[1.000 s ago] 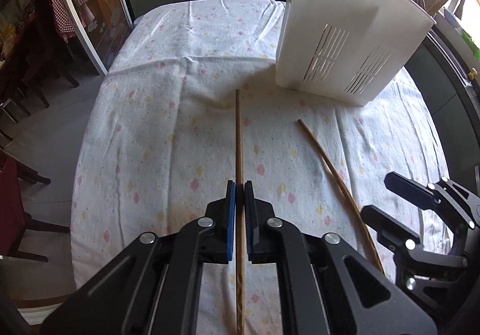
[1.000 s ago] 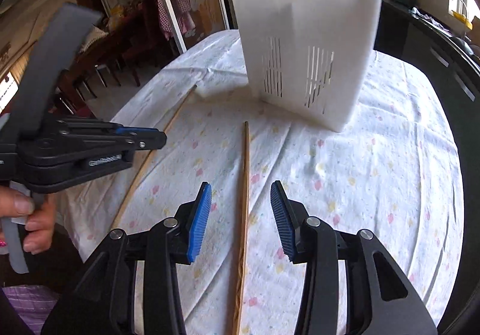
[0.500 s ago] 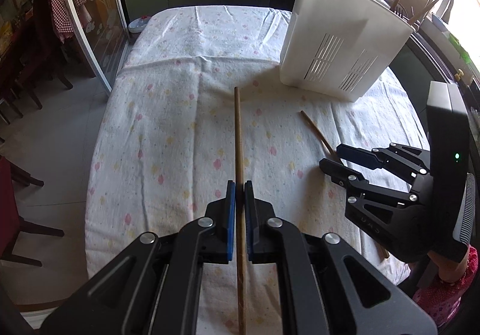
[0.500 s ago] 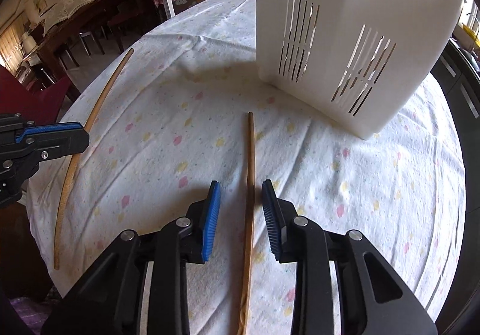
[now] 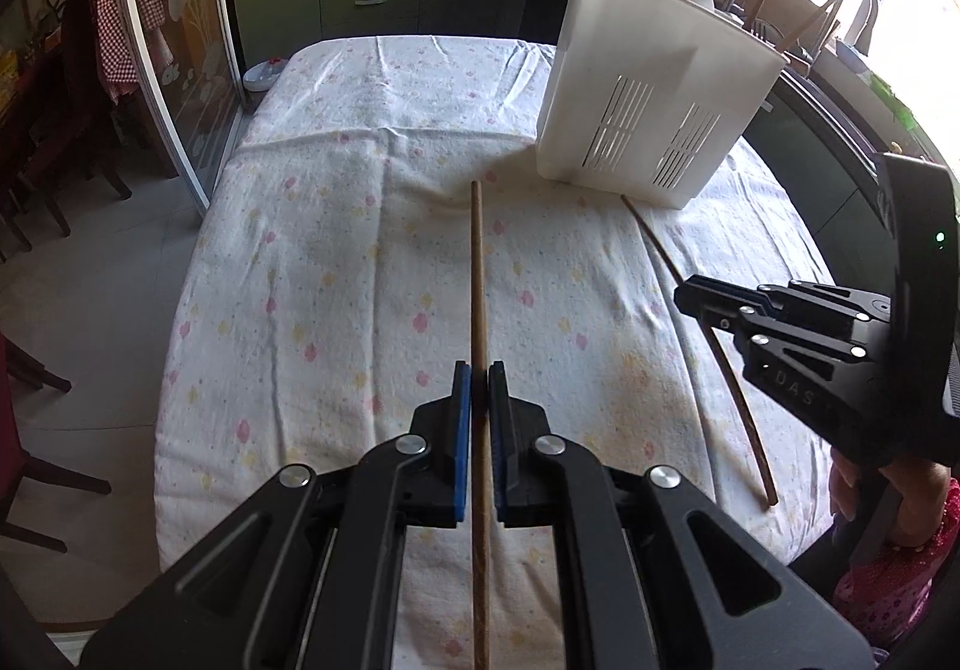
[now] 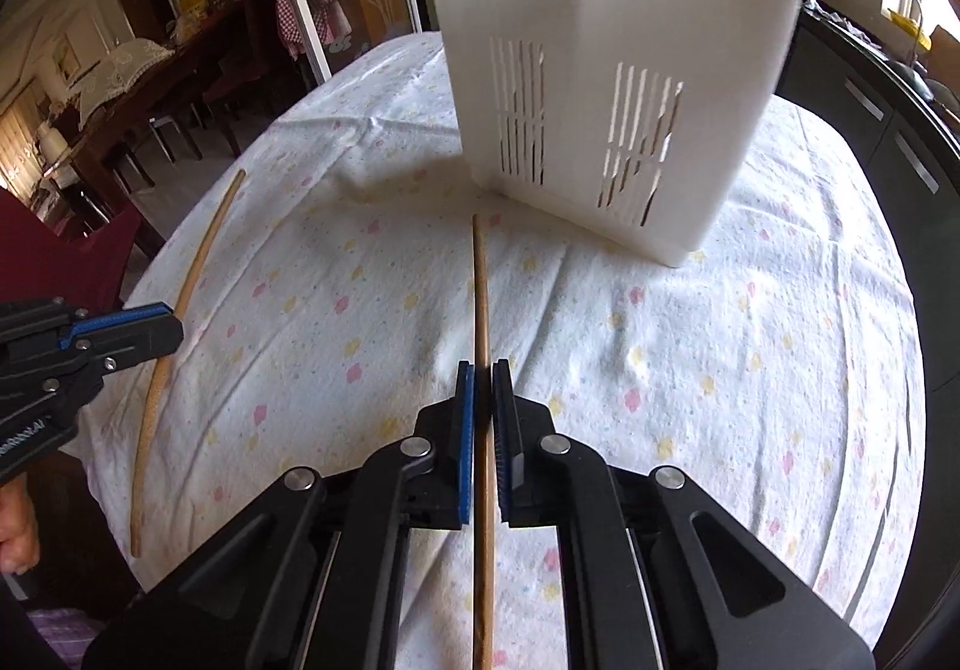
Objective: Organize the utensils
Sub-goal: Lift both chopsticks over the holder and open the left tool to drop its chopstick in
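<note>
Since earlier: right claw (image 6: 483, 370) closed onto its stick (image 6: 480, 286) | left claw (image 5: 479, 370) clamps other stick (image 5: 477, 262) | holder (image 5: 648, 94) partly filled; both sticks pending.

A white flowered cloth (image 5: 372, 226) is covering the worktop. A white slotted utensil holder (image 5: 654, 88) is standing on it toward the far right side. Whether the two wooden sticks (image 5: 477, 262) (image 6: 480, 274) are touching the cloth cannot be told.
</note>
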Action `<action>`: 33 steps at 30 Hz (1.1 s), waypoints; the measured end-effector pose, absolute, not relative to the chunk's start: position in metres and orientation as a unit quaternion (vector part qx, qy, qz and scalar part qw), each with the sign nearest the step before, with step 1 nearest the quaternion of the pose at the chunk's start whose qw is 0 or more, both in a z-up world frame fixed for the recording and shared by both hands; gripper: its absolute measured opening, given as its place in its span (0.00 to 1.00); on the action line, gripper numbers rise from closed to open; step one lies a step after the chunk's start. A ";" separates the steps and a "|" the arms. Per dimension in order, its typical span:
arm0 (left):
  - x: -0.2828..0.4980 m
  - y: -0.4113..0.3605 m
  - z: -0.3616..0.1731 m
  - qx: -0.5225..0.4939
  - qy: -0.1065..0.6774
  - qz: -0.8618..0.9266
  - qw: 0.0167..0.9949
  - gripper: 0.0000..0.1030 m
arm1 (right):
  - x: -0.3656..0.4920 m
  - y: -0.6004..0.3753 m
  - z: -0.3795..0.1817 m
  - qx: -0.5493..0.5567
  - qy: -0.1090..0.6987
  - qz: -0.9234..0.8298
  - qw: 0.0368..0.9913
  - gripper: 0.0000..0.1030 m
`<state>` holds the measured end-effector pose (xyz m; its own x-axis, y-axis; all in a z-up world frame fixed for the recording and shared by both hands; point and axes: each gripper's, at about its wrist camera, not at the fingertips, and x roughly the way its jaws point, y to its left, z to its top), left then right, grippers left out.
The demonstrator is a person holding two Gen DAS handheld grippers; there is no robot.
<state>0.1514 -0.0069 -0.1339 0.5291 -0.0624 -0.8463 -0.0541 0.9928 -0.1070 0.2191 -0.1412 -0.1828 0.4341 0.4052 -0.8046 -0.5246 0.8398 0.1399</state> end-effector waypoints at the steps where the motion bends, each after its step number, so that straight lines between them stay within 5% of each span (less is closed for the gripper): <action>1: 0.151 -0.007 -0.131 -0.062 0.483 -0.007 0.873 0.06 | 0.217 -0.149 -0.175 -0.050 0.447 0.277 0.849 0.06; 20: 0.174 -0.043 0.034 -0.051 0.317 -0.087 0.943 0.06 | 0.130 -0.241 -0.029 0.063 0.277 0.289 0.914 0.07; 33: 0.232 -0.058 0.108 -0.045 0.245 -0.072 0.966 0.05 | 0.122 -0.249 -0.021 0.065 0.271 0.287 0.917 0.07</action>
